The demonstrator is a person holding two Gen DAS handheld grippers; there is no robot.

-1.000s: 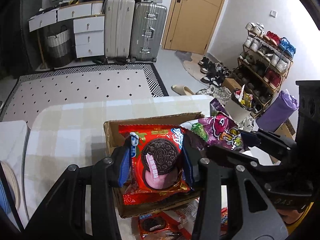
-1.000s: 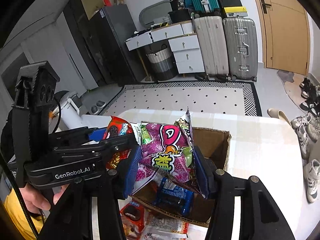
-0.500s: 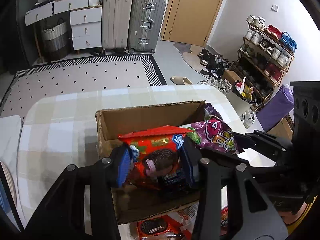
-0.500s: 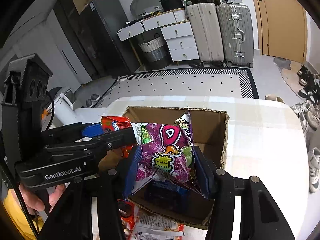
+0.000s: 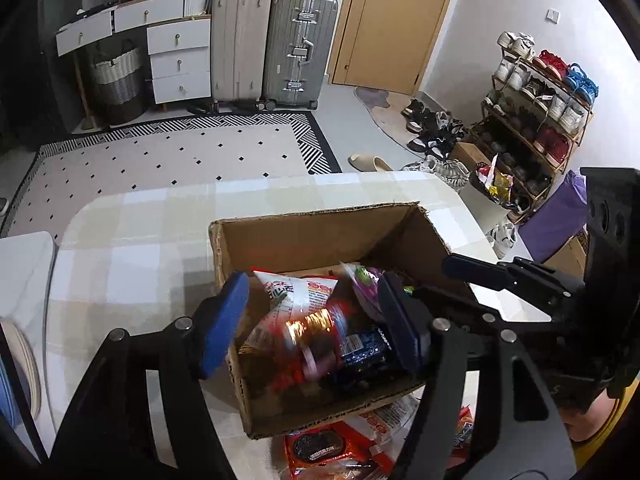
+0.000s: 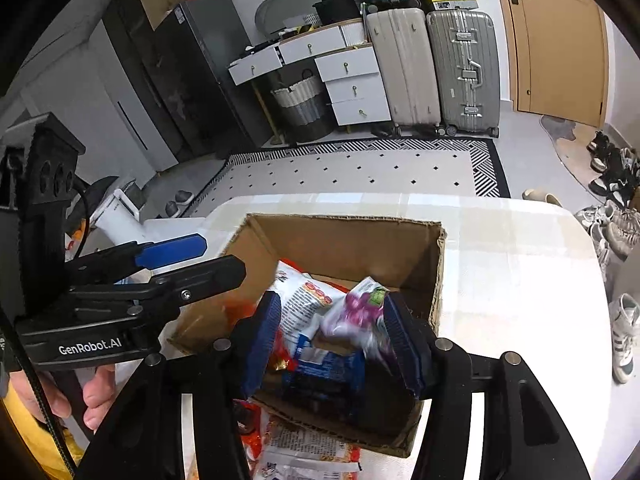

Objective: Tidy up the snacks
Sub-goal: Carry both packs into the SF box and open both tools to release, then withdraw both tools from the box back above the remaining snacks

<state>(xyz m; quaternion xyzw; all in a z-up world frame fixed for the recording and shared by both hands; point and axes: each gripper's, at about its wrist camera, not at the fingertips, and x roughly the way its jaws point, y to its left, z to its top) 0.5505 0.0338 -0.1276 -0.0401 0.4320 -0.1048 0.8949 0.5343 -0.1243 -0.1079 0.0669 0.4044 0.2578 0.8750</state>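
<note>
An open cardboard box (image 5: 320, 232) (image 6: 344, 240) stands on the checked table. My left gripper (image 5: 312, 328) is open over its near side; a red cookie packet (image 5: 304, 320) lies blurred in the box below it, free of the pads. My right gripper (image 6: 332, 336) is open over the box; a purple snack bag (image 6: 360, 312) drops blurred between its pads, beside the red-and-white packet (image 6: 300, 304). A blue packet (image 5: 360, 344) (image 6: 324, 368) lies on the box floor.
More snack packets (image 5: 320, 446) (image 6: 304, 452) lie on the table in front of the box. The table (image 5: 132, 240) (image 6: 512, 280) spreads left and right of the box. Suitcases (image 5: 272, 40), drawers and a shoe rack (image 5: 536, 120) stand across the room.
Both grippers lowered toward the box and opened. The red cookie packet and the purple bag left the pads and fell into the box.
</note>
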